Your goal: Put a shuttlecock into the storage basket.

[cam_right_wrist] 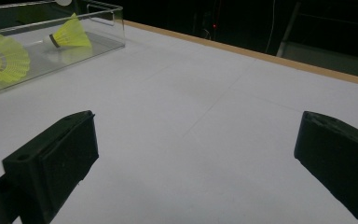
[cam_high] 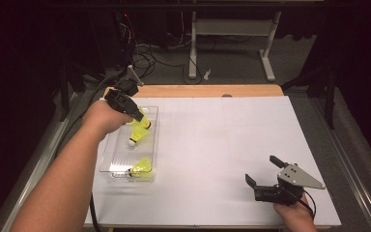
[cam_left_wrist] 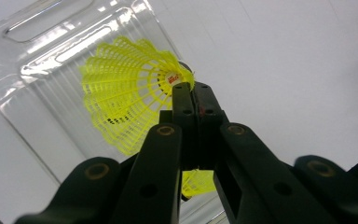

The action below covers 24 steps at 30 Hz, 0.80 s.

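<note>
The left gripper view shows the left gripper (cam_left_wrist: 191,93) clamped on the rim of a yellow shuttlecock (cam_left_wrist: 130,102), skirt fanning away beyond the fingertips. The high view shows its cork hanging down over the clear tray (cam_high: 107,159), axis tilted. The right gripper (cam_right_wrist: 196,154) rests wide open, holding nothing, well apart.
</note>
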{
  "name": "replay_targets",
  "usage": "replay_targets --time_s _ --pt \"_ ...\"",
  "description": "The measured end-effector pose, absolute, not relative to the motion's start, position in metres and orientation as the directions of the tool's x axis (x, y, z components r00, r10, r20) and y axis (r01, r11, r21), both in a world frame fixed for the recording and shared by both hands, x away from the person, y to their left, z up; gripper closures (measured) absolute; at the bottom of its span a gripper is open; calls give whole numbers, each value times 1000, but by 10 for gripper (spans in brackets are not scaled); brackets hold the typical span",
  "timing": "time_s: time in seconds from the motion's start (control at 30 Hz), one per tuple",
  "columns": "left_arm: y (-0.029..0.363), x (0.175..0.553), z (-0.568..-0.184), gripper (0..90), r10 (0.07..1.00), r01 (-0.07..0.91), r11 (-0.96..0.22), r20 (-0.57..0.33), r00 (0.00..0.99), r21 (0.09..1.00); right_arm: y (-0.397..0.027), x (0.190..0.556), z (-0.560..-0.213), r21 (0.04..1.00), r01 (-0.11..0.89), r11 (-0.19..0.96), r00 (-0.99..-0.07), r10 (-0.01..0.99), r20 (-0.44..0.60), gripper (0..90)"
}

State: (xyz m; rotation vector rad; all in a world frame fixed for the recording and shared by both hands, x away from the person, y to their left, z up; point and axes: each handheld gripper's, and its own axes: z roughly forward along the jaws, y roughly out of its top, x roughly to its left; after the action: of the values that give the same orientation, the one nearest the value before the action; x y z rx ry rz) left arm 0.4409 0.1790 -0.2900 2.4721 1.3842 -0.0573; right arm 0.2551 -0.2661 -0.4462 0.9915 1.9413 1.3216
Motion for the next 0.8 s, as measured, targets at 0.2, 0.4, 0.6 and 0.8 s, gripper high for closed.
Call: replay_targets --time_s 0.2,0.4,0.6,0.8 --pt "185 440 -291 900 840 845 -473 -163 518 249 -265 255 -446 937 255 237 -554 831 -59 2" --pt "186 441 -296 900 843 846 -474 -154 516 243 -266 255 -447 938 255 234 -554 830 -56 2" --pt "183 441 -302 899 846 846 -480 -133 517 234 -266 255 -447 938 254 235 -554 831 -58 2" --pt "180 442 -311 899 847 847 -482 -128 516 222 -266 255 -446 938 253 235 -553 831 -59 2"
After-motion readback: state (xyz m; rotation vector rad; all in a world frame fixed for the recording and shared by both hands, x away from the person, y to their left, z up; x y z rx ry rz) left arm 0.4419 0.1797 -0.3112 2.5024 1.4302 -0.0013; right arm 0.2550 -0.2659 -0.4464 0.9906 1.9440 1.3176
